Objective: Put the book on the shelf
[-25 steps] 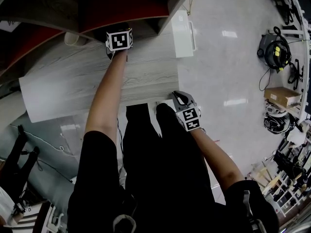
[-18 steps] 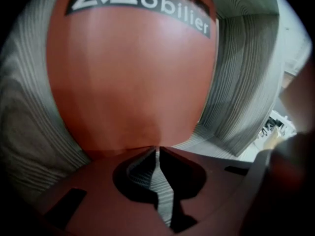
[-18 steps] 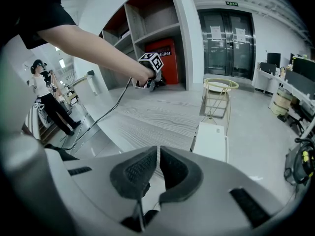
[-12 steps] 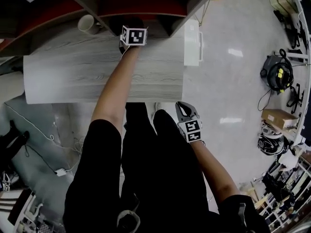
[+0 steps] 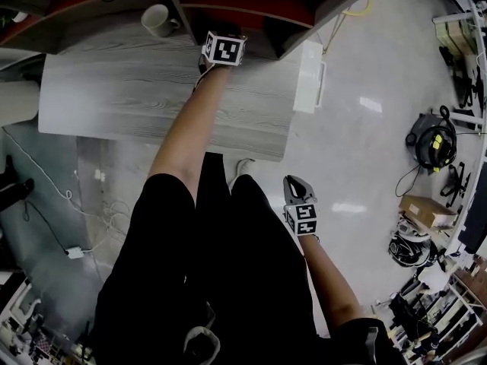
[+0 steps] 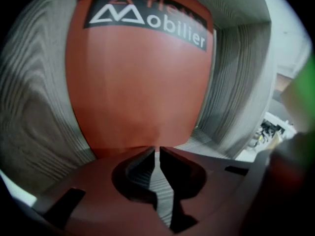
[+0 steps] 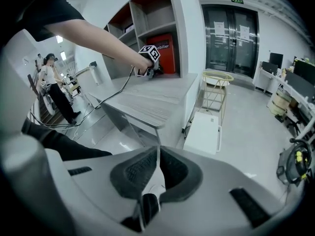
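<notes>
A red book (image 6: 140, 77) with white print on its cover stands upright inside a wood-grain shelf compartment (image 6: 243, 87), straight ahead of my left gripper (image 6: 157, 150). The left jaws are shut with nothing between them, tips close to the book's lower edge. In the head view only the left gripper's marker cube (image 5: 223, 49) shows, at the shelf's mouth above the table (image 5: 129, 90). My right gripper (image 5: 294, 185) hangs shut and empty at the person's side, over the floor. The right gripper view shows the book (image 7: 161, 52) in the shelf behind the left gripper (image 7: 156, 71).
A white mug (image 5: 157, 20) sits on the table by the shelf. A white case (image 5: 310, 77) lies on the floor off the table's right end, near a wire stand (image 7: 216, 90). A vacuum (image 5: 430, 138) and a cardboard box (image 5: 426, 210) are further right. Another person (image 7: 54, 90) stands at the left.
The head view has swung, bringing the mug into sight. My right gripper has drawn back from the table's front edge. The left gripper stays at the shelf's mouth.
</notes>
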The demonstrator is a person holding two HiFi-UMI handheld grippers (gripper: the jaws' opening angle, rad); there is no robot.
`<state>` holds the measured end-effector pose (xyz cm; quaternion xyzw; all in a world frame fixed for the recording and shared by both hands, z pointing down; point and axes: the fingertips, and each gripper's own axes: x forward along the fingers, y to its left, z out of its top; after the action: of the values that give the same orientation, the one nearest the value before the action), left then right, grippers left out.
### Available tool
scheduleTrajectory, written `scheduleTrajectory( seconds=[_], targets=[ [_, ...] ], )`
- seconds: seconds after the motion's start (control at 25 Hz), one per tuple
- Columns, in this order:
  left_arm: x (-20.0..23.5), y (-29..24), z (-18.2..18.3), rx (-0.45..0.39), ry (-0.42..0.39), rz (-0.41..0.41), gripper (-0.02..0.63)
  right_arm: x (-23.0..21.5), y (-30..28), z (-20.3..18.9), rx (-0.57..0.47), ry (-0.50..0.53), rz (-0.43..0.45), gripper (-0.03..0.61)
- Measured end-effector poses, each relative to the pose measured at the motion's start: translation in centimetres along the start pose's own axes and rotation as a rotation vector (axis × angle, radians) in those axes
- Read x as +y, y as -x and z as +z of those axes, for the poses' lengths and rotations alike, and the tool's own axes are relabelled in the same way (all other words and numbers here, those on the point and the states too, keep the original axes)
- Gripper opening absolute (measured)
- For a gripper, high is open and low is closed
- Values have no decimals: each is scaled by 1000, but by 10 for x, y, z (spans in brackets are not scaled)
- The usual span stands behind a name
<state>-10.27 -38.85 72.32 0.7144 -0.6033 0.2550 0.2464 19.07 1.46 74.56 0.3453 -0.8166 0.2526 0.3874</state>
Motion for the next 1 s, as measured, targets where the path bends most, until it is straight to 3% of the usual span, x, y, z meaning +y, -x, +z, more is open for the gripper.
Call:
scheduleTrajectory(
  seconds=[0.24, 0.4, 0.48, 0.64, 1.0],
  targets=[
    [-8, 26, -1, -43, 51, -52, 28, 8, 4, 19, -37, 7, 27, 15],
    [-12, 66, 4, -105, 301, -82, 28, 9, 16, 44, -97, -71, 20, 15],
    [-16, 89, 3, -136, 373, -90, 28, -1, 25, 58, -132, -143, -1, 15],
    [-23, 141, -10, -167, 307, -52, 28, -13, 47, 83, -184, -162, -12, 9],
    [-57, 294, -7, -285, 240, -52, 28, 8, 101, 134, -286, -142, 67, 0]
  ],
)
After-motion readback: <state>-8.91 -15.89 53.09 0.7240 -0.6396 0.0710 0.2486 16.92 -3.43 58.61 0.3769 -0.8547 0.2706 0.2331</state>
